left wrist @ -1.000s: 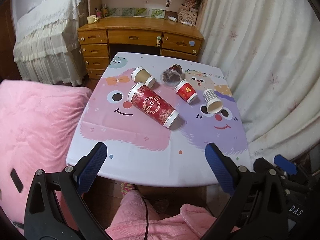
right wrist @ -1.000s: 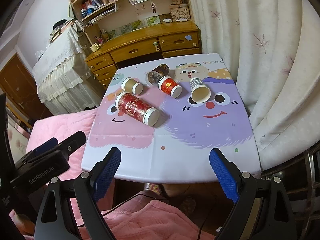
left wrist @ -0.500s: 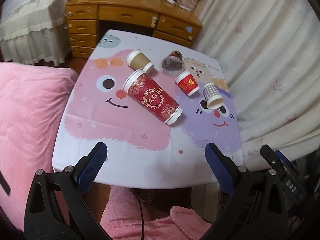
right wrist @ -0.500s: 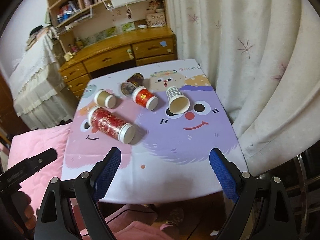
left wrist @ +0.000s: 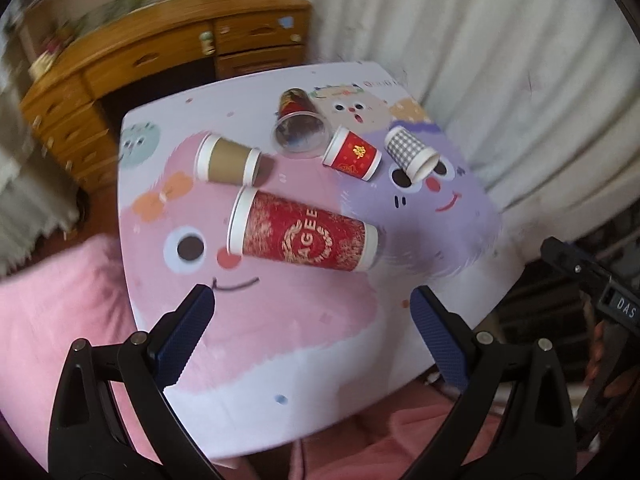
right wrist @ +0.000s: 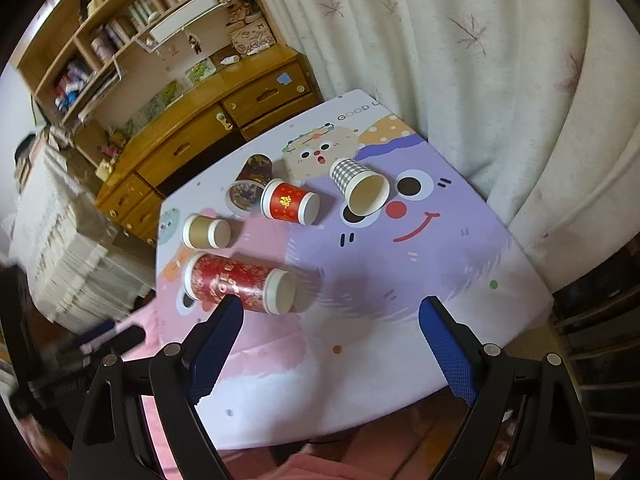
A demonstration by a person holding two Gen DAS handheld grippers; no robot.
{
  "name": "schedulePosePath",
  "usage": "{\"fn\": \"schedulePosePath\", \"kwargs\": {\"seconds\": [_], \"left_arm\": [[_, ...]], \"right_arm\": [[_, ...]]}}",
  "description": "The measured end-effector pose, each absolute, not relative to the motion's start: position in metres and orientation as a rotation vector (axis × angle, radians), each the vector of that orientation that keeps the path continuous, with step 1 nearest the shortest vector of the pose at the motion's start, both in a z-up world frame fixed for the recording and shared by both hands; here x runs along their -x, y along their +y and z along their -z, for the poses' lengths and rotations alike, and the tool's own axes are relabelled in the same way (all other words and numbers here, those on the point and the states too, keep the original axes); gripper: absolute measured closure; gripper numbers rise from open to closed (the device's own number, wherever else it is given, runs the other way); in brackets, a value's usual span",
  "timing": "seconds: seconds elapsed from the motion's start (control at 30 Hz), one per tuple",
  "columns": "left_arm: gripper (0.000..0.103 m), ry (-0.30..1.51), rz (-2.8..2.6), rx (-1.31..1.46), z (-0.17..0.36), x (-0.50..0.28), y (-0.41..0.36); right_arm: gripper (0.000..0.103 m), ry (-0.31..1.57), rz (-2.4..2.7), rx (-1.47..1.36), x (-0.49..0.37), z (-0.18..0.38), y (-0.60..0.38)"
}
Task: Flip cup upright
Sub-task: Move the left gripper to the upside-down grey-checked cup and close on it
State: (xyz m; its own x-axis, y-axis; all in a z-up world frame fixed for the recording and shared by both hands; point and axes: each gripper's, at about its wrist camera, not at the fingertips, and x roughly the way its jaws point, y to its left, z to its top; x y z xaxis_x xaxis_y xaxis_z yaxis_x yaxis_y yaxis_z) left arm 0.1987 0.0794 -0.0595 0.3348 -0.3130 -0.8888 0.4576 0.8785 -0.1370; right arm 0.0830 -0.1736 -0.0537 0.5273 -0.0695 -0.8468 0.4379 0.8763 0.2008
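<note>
Several paper cups lie on their sides on a cartoon-print table [left wrist: 280, 340] [right wrist: 440, 280]. A tall red cup [left wrist: 304, 236] [right wrist: 236, 284] lies nearest. A small brown cup [left wrist: 228, 160] [right wrist: 206, 232], a small red cup [left wrist: 352, 154] [right wrist: 290, 203], a grey checked cup [left wrist: 410, 152] [right wrist: 358, 186] and a dark patterned cup [left wrist: 298, 124] [right wrist: 250, 186] lie behind it. My left gripper [left wrist: 312, 328] is open and empty, over the table's near edge just short of the tall red cup. My right gripper [right wrist: 330, 338] is open and empty, over the near part of the table.
A wooden desk with drawers [left wrist: 160, 60] [right wrist: 208, 136] stands behind the table, with shelves [right wrist: 120, 20] above. White curtains [left wrist: 500, 60] [right wrist: 480, 60] hang to the right. Pink bedding [left wrist: 52, 340] lies to the left. The right gripper's body [left wrist: 592, 288] shows at the left view's right edge.
Both grippers have moved forward and down toward the table; the cups look larger and closer. The left view has swung and is blurred. The cups have not moved.
</note>
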Motion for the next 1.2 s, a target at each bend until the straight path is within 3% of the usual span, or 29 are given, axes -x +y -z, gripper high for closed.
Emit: {"fn": "schedulePosePath", "kwargs": {"seconds": [0.37, 0.87, 1.2], "left_arm": [[0.007, 1.036, 0.706, -0.650, 0.079, -0.238, -0.017], [0.017, 0.789, 1.077, -1.297, 0.135, -0.279, -0.157], [0.017, 0.593, 1.314, -1.649, 0.191, -0.283, -0.233]], "right_arm": [[0.012, 1.021, 0.305, -0.078, -0.110, 0.084, -0.181], [0.012, 1.053, 0.080, 0.048, -0.176, 0.144, -0.253], [0.012, 1.136, -0.061, 0.028, -0.198, 0.196, -0.278]]}}
